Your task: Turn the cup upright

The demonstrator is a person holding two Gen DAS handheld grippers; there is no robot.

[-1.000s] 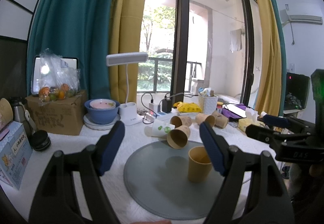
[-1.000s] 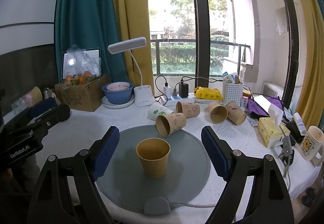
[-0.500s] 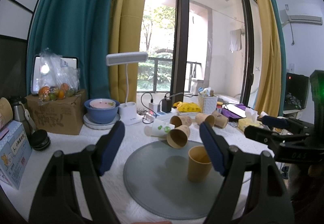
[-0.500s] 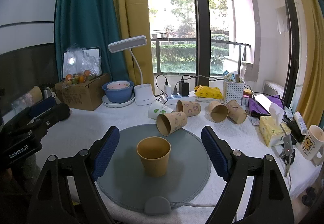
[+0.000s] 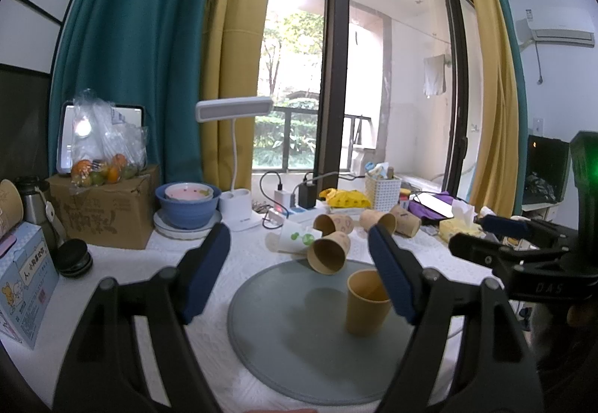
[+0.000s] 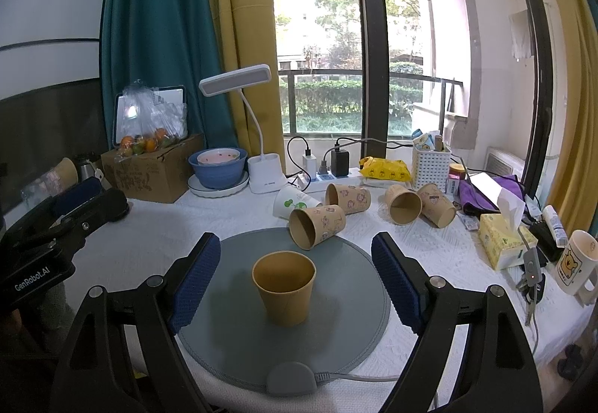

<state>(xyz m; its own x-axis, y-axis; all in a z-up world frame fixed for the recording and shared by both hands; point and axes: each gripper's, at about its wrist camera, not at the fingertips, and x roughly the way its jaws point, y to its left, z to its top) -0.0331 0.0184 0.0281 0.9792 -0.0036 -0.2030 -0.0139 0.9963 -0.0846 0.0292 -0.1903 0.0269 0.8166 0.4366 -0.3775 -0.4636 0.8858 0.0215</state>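
light: daylight from window [image 6: 358, 50] (blown out) | shadows: soft | edges: fisheye-bent; dark corner vignette | focus: sharp

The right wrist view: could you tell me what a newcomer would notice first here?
A plain brown paper cup stands upright, mouth up, in the middle of a round grey mat, framed by the open right gripper. Behind it, a patterned cup lies tipped over on the mat's far edge, with more toppled cups on the white tablecloth beyond.

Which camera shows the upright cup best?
The right wrist view: the upright cup stands whole on the grey mat, centred between open fingers. In the left wrist view, a finger pad covers its right rim.
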